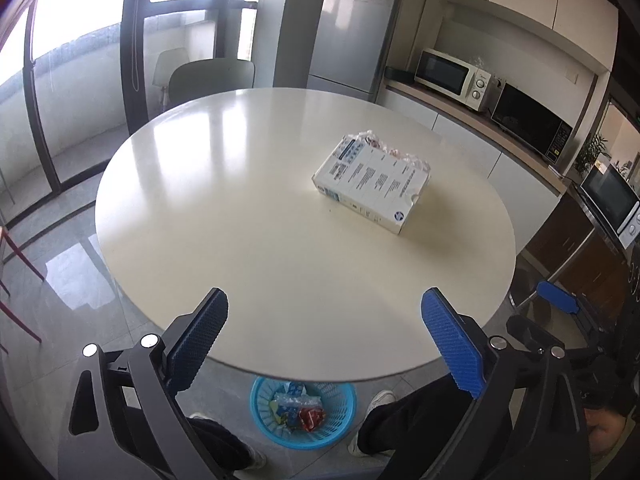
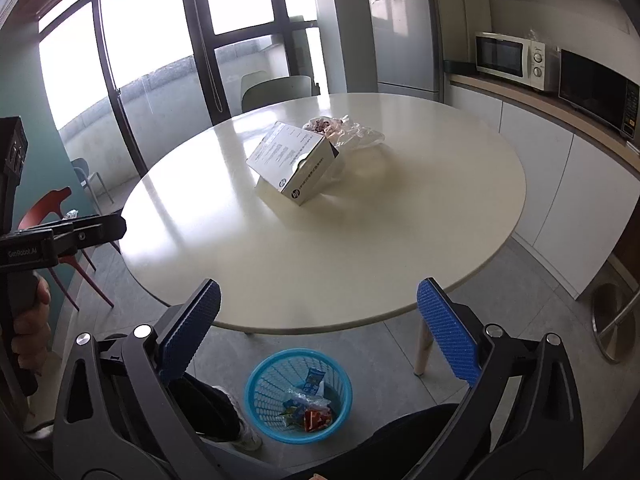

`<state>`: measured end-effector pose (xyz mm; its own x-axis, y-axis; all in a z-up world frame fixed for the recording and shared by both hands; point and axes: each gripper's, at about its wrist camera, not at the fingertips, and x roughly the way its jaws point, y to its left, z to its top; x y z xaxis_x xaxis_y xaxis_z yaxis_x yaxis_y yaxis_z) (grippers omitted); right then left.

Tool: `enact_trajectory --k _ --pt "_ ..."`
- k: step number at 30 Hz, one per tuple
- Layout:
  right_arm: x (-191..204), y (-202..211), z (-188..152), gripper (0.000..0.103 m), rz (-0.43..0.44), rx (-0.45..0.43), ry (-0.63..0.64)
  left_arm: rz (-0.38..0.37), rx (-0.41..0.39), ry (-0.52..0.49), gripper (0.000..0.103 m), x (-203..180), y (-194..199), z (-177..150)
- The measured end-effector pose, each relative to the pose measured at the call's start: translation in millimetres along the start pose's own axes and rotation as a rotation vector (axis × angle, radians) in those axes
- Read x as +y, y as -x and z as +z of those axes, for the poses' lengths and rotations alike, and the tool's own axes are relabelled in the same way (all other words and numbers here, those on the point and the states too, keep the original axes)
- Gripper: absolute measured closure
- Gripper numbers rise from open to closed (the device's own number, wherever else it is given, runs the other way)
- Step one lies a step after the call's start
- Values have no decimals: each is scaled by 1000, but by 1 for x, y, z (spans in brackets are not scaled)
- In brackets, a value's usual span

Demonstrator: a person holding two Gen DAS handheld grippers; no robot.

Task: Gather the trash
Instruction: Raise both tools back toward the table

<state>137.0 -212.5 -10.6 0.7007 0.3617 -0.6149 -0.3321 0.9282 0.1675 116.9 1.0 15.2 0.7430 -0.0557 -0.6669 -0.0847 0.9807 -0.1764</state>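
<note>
A white printed cardboard box lies on the round cream table, with a crumpled clear plastic bag behind it. Both also show in the right wrist view: the box and the bag. A blue plastic basket stands on the floor under the near table edge and holds several wrappers; it also shows in the right wrist view. My left gripper is open and empty above the near table edge. My right gripper is open and empty, short of the table, above the basket.
A grey-green chair stands behind the table by the windows. A fridge and a counter with microwaves run along the right. A red chair stands left. A table leg and the person's legs flank the basket.
</note>
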Motion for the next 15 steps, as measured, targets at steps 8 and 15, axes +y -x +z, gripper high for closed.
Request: enact_trajectory --k 8,15 --pt "-32 -8 23 9 -5 -25 8 55 9 39 6 -21 -38 37" --pt "-56 -16 27 9 4 -17 -6 103 24 100 6 -30 -65 64"
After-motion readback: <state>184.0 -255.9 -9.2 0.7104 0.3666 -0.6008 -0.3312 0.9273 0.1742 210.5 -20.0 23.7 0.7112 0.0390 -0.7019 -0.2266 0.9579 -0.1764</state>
